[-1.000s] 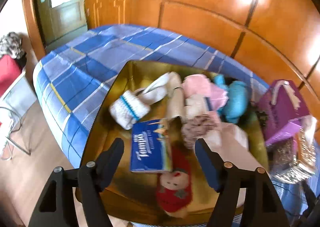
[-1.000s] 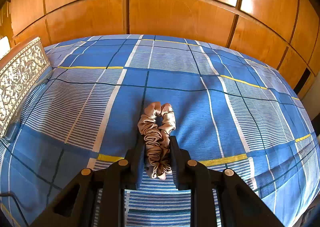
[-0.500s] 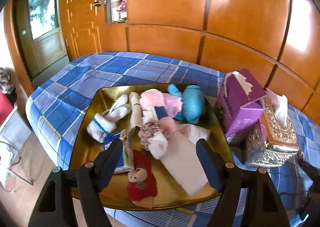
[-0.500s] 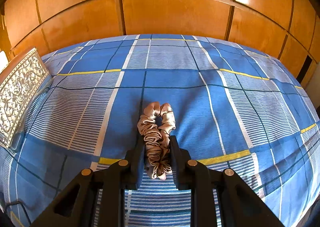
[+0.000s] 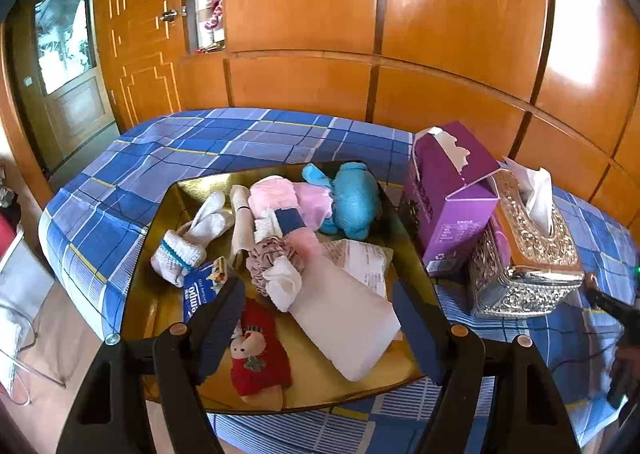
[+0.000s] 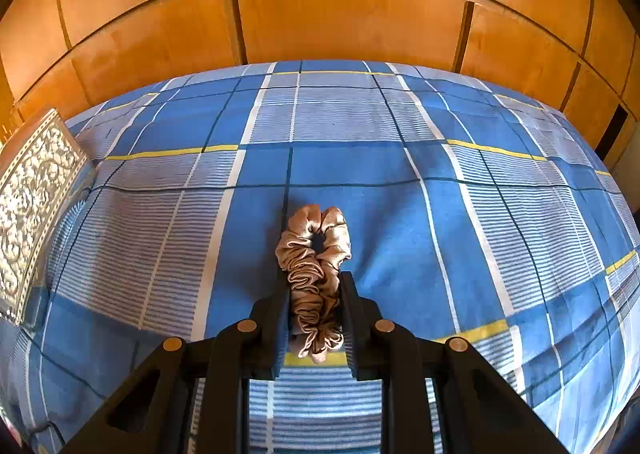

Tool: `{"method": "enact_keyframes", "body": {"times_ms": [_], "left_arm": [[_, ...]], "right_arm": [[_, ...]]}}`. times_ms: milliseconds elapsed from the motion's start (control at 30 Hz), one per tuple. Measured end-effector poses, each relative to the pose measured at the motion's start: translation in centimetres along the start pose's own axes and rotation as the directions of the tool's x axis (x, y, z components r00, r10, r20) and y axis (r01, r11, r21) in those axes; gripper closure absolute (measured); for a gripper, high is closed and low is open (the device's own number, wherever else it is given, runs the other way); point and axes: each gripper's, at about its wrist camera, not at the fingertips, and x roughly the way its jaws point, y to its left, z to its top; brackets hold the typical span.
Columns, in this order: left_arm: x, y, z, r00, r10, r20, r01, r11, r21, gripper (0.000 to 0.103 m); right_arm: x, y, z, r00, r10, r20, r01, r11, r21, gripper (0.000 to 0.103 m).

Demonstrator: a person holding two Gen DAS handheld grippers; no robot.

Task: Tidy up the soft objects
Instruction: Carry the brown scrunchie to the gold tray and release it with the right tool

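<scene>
Right wrist view: my right gripper is clamped on the tan scrunchie. My left gripper is spread wide above the gold tray.

Left tongs: matte black plastic frame w/ triangular cut-outs, brass-coloured round pins at the joints, dark blue ribbed pads on the fingers. Right tongs: same build, black arms, brass pins, dark pads.
</scene>
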Motion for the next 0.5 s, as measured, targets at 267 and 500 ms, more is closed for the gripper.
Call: {"method": "enact_keyframes", "body": {"times_ms": [267,500], "left_arm": [[0.2,-0.3,-0.4,1.0,-0.011,-0.014,0.012,0.999,0.033,0.027],[0.5,0.2,-0.7,1.0,-0.012,-0.024,0.013,0.999,0.036,0.027]], "right_arm": [[1.7,0.1,3.7,0.994,0.067,-0.088,-0.062,0.997,0.048,0.083],[1.0,4.4,9.5,0.983,0.158,-0.098,-0.16,0.987,-0.016,0.083]]}}
